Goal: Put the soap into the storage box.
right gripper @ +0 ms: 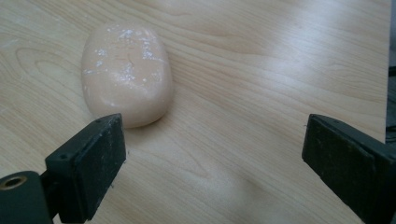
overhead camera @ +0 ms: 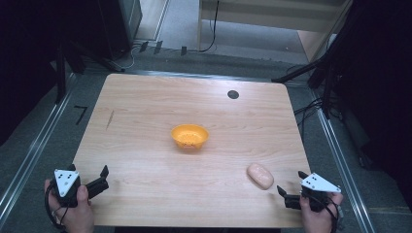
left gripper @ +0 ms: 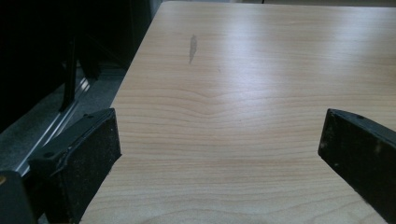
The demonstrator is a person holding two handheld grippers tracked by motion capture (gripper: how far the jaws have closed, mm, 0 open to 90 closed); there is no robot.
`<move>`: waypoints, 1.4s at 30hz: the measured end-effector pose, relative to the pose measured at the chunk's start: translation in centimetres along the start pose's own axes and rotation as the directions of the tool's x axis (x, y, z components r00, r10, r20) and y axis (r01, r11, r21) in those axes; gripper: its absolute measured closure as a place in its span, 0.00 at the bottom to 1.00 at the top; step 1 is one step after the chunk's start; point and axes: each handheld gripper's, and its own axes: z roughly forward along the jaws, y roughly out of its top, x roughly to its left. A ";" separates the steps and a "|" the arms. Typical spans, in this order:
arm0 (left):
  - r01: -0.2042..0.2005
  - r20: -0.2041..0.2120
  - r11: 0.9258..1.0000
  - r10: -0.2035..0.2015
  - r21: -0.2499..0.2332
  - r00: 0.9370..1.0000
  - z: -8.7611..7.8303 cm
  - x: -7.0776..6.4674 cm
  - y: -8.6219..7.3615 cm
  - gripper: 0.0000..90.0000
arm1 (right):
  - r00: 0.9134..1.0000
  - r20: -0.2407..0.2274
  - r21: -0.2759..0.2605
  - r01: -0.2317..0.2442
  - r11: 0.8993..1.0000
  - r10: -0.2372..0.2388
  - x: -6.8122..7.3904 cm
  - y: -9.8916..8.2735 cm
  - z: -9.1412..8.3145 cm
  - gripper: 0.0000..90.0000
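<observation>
Both grippers are held at the near corners of the counter [overhead camera: 145, 107], fingers spread wide and empty, seemingly at rest. The left gripper [overhead camera: 90, 180] faces bare wood. A pale oval lump [overhead camera: 260, 175] lies just beside the right gripper [overhead camera: 289, 188]; its speckled surface is resolved in the right gripper view. An orange bowl [overhead camera: 190, 136] is seen mid-counter from above.

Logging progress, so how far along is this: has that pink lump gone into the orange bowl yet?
Nothing looks done: the orange bowl looks empty and the pink lump lies on the table. Right tongs are open beside it, left tongs open over bare wood. Gripping and moving remain.
</observation>
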 end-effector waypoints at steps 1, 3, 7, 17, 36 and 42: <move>-0.005 0.000 1.000 0.005 0.001 1.000 0.0 0.0 0.0 0.00 | 1.000 -0.004 0.015 0.007 1.000 -0.006 0.0 0.2 0.0 0.08; -0.014 0.005 1.000 0.014 0.004 1.000 0.0 -0.1 0.0 0.00 | 1.000 -0.020 0.048 0.015 0.999 -0.014 -0.1 0.7 0.1 0.08; -0.015 0.007 1.000 0.015 0.004 1.000 0.0 -0.1 0.0 0.00 | 0.999 -0.040 0.093 0.036 0.995 -0.032 -0.2 1.6 0.3 0.08; -0.021 0.010 1.000 0.021 0.006 1.000 0.0 -0.1 0.0 0.00 | 0.995 -0.083 0.153 0.072 0.986 -0.060 -0.1 3.3 1.0 0.10; -0.025 0.008 1.000 0.024 0.008 1.000 0.1 -0.2 0.0 0.00 | 0.991 -0.115 0.233 0.100 0.967 -0.074 0.1 5.3 1.9 0.10; -0.024 0.006 1.000 0.024 0.013 1.000 0.1 -0.2 0.0 0.00 | 0.990 -0.117 0.252 0.108 0.962 -0.081 0.1 6.1 1.8 0.10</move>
